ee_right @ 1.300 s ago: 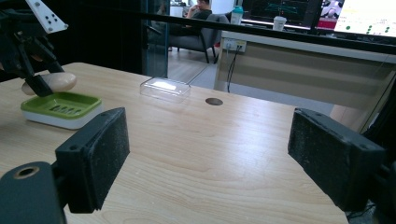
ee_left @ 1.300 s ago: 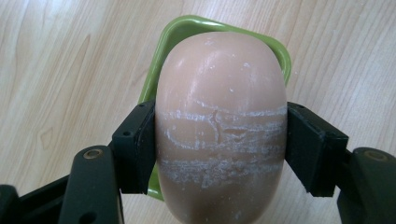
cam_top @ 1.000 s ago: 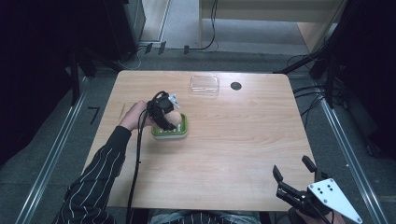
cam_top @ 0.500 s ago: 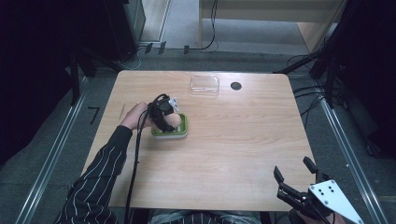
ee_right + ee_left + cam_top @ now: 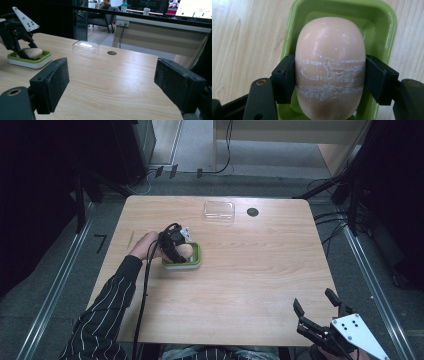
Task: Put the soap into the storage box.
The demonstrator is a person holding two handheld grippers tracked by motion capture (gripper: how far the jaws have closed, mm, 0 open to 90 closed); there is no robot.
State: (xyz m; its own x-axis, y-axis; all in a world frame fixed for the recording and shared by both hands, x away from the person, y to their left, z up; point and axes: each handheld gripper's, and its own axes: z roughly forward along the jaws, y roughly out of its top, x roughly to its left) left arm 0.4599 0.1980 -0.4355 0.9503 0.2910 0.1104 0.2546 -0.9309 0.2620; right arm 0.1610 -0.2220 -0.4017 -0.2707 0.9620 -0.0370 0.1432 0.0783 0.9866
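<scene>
The left tongs (image 5: 329, 75) clamp the soap (image 5: 330, 70) in the green dish (image 5: 390, 30), barely shifted since a second ago, so lifting looks next, while the right tongs (image 5: 320, 312) wait open.

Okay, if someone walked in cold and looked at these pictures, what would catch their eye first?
Most striking is the pale pink oval bar of soap, scuffed with white marks, clamped between the pads of the left gripper over the green rectangular soap dish at the table's left middle. Next comes the right gripper, jaws wide open and empty, at the wooden table's near right corner. A clear plastic lid lies at the far edge.
</scene>
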